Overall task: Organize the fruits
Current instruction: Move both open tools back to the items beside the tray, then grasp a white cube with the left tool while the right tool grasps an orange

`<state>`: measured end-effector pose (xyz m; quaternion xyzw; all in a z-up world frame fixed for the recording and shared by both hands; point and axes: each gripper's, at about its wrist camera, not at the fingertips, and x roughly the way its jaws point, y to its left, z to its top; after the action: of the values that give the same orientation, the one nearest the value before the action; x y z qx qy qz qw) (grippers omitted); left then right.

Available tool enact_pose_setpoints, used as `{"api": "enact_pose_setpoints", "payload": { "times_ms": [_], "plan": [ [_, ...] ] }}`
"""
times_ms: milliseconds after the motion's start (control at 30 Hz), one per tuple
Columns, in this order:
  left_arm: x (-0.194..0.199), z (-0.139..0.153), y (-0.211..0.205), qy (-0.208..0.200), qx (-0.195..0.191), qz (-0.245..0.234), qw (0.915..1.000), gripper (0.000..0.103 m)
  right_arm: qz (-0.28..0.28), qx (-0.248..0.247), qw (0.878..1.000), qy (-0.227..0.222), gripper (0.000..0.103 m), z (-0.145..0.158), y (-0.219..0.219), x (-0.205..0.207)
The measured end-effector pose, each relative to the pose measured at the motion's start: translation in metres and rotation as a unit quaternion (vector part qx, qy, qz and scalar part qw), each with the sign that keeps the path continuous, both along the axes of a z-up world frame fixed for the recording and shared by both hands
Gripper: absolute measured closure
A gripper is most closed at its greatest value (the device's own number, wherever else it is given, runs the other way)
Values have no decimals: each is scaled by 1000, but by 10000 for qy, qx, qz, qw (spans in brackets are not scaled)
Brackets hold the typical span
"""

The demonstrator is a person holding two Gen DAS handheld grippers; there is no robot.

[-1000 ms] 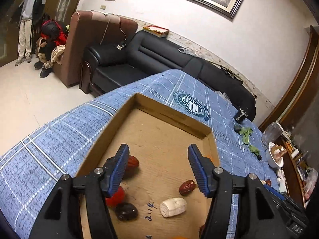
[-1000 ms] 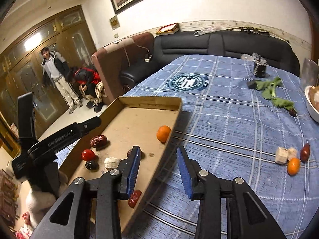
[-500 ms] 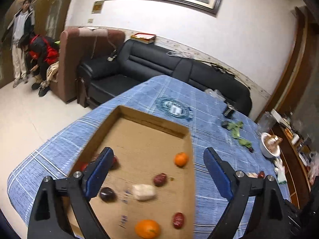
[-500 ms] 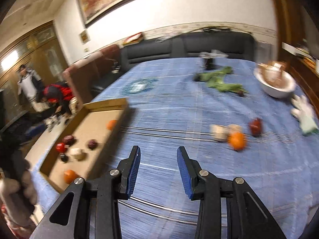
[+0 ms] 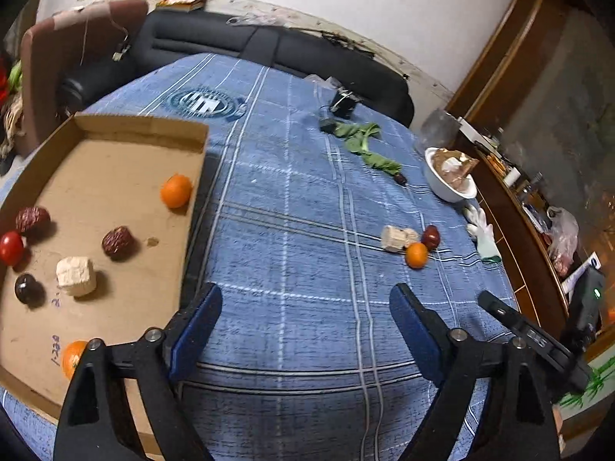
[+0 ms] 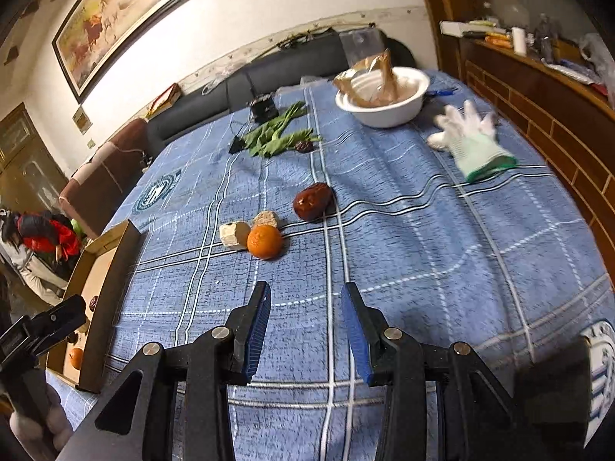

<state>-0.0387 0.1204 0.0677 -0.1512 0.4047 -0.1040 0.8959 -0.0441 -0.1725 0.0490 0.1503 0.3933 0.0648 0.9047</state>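
Note:
A shallow cardboard tray point(image 5: 142, 126) lies at the left on the blue checked cloth. It holds an orange point(image 5: 176, 191), two red dates point(image 5: 117, 241), a tomato point(image 5: 10, 247), a dark fruit point(image 5: 26, 288), a pale chunk point(image 5: 76, 276) and a second orange point(image 5: 73, 357). My left gripper point(image 5: 305, 296) hangs over bare cloth beside the tray, its wide jaws closing on nothing. Ahead of my right gripper point(image 6: 305, 290), open and empty, lie a loose orange point(image 6: 264, 241), a red date point(image 6: 312, 201) and two pale chunks point(image 6: 235, 235).
A white bowl point(image 6: 384, 103) with a crumpled bag, a white glove point(image 6: 472, 142), green leaves point(image 6: 276, 134) and a small dark device point(image 6: 263, 109) lie further back. A wooden sideboard point(image 6: 538, 88) borders the right. A black sofa stands behind; a person in red point(image 6: 42, 230) crouches far left.
Both views have swung right, from the tray toward the loose fruit on the cloth. The left jaws stand wider than a second ago. The right jaws keep the same gap.

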Motion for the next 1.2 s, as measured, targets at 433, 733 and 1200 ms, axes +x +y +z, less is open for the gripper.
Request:
{"api": "enact_pose_setpoints", "payload": {
  "times_ms": [433, 733, 1200],
  "plan": [
    [11, 7, -4, -89, 567, 68, 9983, 60, 500, -485, 9974, 190, 62, -28, 55, 84],
    [38, -5, -33, 125, 582, -271, 9979, 59, 398, -495, 9978, 204, 69, -35, 52, 89],
    [109, -42, -131, 308, 1010, -1058, 9888, 54, -181, -167, 9994, 247, 69, -34, -3, 72]
  ]
}}
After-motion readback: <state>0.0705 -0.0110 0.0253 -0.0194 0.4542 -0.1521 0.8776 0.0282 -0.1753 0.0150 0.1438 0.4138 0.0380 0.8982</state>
